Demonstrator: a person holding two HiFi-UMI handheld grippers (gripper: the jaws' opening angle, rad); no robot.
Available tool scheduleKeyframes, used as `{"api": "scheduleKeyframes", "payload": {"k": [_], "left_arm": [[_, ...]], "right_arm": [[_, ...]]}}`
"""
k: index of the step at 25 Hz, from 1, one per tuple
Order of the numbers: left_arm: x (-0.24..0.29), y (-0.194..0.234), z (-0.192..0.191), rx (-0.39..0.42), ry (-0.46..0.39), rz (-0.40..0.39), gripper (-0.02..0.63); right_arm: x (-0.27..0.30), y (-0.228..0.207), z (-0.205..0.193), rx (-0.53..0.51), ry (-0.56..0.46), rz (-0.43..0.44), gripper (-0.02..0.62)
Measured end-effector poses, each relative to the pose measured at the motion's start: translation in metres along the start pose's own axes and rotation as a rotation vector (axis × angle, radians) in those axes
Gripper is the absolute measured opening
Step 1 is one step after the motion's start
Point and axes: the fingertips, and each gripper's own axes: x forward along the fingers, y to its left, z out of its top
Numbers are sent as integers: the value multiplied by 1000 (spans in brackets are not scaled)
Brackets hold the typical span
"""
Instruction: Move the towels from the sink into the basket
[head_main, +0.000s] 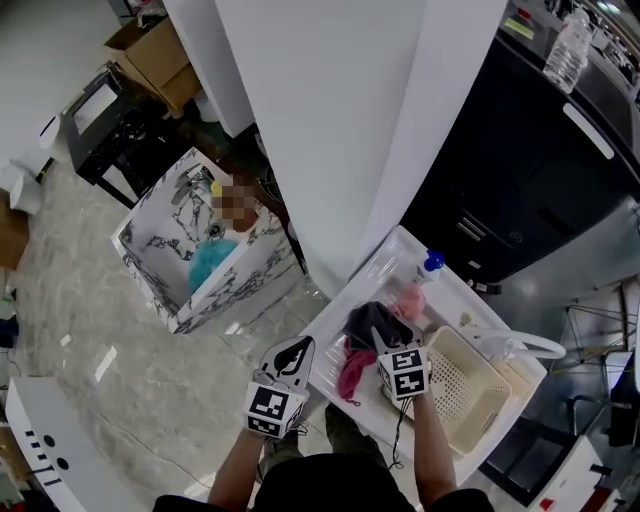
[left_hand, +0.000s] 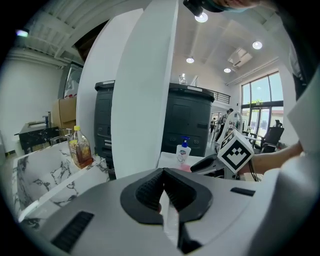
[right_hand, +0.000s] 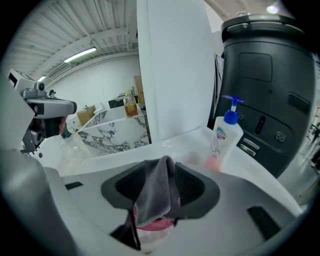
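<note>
R fingers (right_hand: 194, 187) apart, grey towel (right_hand: 154, 192) between.

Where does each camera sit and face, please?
Head view: on the person's head, looking steeply down at sink and basket; left gripper, right gripper, forearms show.
Left gripper view: on left gripper, facing the white pillar; shut jaws show.
Right gripper view: on right gripper, facing the soap bottle; jaws apart, grey towel between.
All three share the soap bottle.

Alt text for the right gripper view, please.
The right tongs stand open with a grey towel draped between them, above a pink towel. A blue-topped pump bottle stands on the white sink rim to the right, before a black cabinet.
</note>
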Motion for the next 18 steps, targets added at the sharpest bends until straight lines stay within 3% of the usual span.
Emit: {"api": "scheduleKeyframes", "payload": {"k": [12,15,18], "left_arm": [[-11,17,-13,-27,23,50,6],[-11,16,-13,-26,27,47,6],[-13,16,-13,-22,27,44,6]], "right_arm": [[31,2,-28,1,149,17,182],[29,-2,-32,8,166,3,96],[26,-5,-30,17,149,-18,60]]}}
